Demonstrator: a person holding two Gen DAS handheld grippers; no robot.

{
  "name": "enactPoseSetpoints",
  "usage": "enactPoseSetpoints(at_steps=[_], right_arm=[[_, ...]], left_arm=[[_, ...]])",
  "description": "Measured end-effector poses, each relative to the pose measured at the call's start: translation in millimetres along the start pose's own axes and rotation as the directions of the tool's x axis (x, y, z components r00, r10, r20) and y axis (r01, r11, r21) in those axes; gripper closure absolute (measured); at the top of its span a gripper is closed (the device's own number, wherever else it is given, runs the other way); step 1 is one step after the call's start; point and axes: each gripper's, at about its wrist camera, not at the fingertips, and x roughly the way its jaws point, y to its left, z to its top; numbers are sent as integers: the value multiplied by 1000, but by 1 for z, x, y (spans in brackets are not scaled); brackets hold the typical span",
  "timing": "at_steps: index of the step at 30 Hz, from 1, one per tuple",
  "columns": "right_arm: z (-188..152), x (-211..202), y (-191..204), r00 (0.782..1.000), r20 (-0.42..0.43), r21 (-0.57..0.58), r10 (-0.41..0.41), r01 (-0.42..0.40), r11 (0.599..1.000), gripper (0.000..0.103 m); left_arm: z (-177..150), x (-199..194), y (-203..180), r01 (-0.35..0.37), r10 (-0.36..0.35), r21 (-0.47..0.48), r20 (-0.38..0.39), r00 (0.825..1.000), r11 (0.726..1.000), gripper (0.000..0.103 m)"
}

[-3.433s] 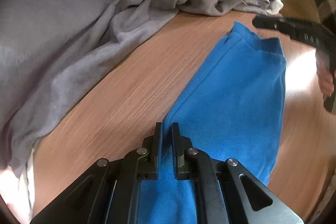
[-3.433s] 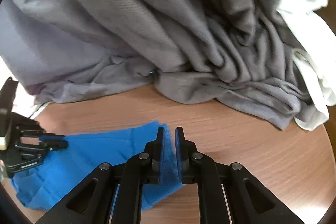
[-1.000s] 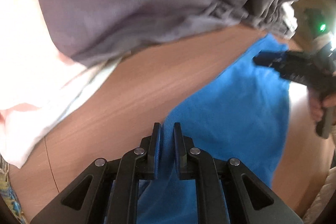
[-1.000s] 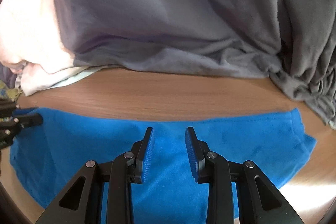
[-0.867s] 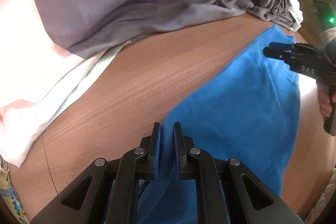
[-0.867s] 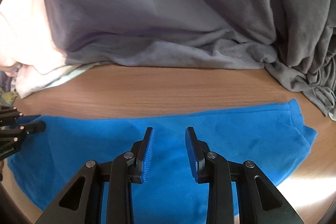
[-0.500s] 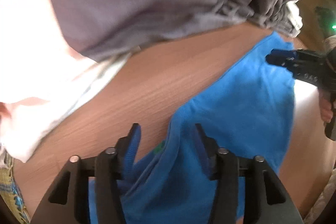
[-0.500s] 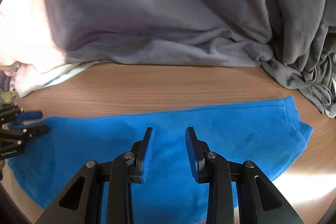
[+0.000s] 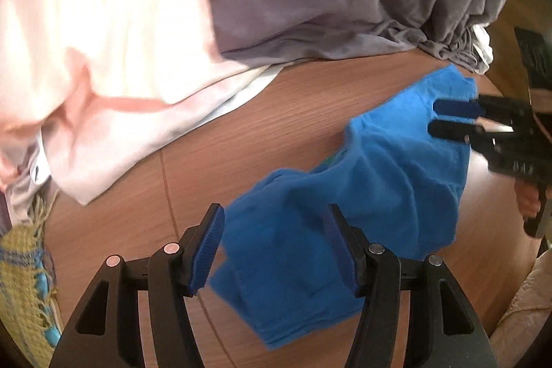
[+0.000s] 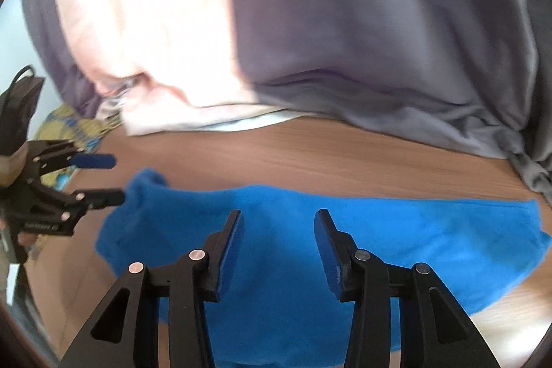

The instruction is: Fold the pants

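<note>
Nearest the cameras, the left gripper [image 9: 272,244] and right gripper [image 10: 277,250] hover over blue pants [image 10: 396,230]. Both sets of jaws are opening, roughly half spread, with the cloth below them and no pad pressing on it. The pants lie stretched along the near part of the wooden tabletop [image 10: 310,154], bunched at the left gripper's end. Beyond them, toward the far edge, sit a grey garment [image 10: 379,23] and pale pink cloth [image 9: 103,40].
</note>
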Motion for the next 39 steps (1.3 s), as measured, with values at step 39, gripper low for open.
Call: enactPoseSetpoints(at_steps=[39], right_arm=[[0,53,67,992,-126,67,26,-17,998,59]], left_arm=[[10,48,49,537,-461,149,-359,811,830,77]])
